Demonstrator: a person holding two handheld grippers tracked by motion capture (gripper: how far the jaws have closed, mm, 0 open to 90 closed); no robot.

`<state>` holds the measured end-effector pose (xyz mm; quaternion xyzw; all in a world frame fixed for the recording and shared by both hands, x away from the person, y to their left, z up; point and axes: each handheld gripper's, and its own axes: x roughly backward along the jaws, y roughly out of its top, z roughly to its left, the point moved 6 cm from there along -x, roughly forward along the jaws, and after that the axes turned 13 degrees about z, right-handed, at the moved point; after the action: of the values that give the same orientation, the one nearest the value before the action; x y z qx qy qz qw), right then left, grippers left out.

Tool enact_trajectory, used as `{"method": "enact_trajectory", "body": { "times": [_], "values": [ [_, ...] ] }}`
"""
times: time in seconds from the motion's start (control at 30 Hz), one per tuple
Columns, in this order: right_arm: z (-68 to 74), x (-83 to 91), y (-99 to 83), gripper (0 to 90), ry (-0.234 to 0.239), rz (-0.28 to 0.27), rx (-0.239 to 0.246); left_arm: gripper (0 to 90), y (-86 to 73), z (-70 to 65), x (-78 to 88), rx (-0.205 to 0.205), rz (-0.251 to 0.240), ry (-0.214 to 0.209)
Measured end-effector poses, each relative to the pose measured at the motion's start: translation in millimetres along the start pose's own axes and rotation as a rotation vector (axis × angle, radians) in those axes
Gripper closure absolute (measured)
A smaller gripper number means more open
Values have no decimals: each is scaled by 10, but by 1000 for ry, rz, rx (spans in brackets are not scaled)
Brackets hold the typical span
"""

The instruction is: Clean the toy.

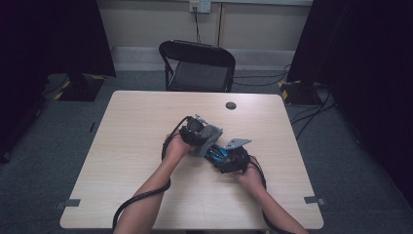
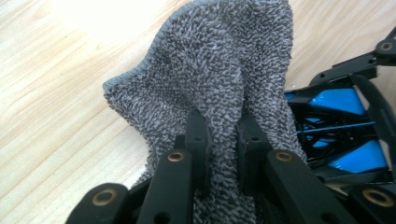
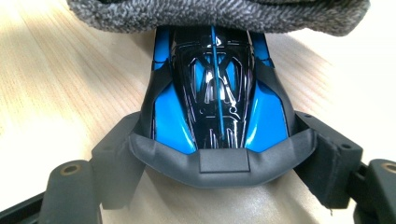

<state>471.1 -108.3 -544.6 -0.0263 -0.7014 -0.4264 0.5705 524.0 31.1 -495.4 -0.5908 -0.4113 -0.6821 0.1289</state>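
Centrally, left tool (image 2: pixel 219 140) clenched on a grey terry cloth (image 2: pixel 210 70), draped over one end of a blue-and-black toy car (image 3: pixel 217 98). Right tool (image 3: pixel 219 158) grasps the car's other end by its sides. Both sit mid-table (image 1: pixel 141 126); folding chair (image 1: pixel 197 66) beyond.

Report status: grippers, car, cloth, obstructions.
Left hand-held gripper shut on grey cloth. Right hand-held gripper clamps blue toy car. Cloth drapes over car. Nothing in the way.
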Motion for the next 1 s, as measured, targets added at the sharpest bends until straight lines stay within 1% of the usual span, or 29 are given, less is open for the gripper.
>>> {"method": "enact_trajectory", "body": {
  "times": [0.2, 0.33, 0.53, 0.57, 0.73, 0.87, 0.97, 1.0],
  "values": [
    [0, 0, 0, 241, 0, 0, 0, 781, 1, 22, -9, 5, 2, -1],
    [0, 0, 0, 241, 0, 0, 0, 781, -7, 62, -16, 10, 8, 4],
    [0, 0, 0, 241, 0, 0, -1, 780, -20, 120, -26, 27, 15, 5],
    [1, 0, 0, 241, 0, 0, -1, 780, -20, 129, -31, 36, 11, 5],
    [1, 0, 0, 241, 0, 0, -1, 780, -28, 168, -39, 44, 18, 0],
    [0, 0, 0, 241, 0, 0, 0, 780, -34, 195, -47, 54, 14, 7],
    [0, 0, 0, 241, 0, 0, 0, 779, -42, 212, -51, 71, 12, 6],
    [0, 0, 0, 241, 0, 0, 0, 779, -45, 222, -49, 66, 14, 8]
  ]
}}
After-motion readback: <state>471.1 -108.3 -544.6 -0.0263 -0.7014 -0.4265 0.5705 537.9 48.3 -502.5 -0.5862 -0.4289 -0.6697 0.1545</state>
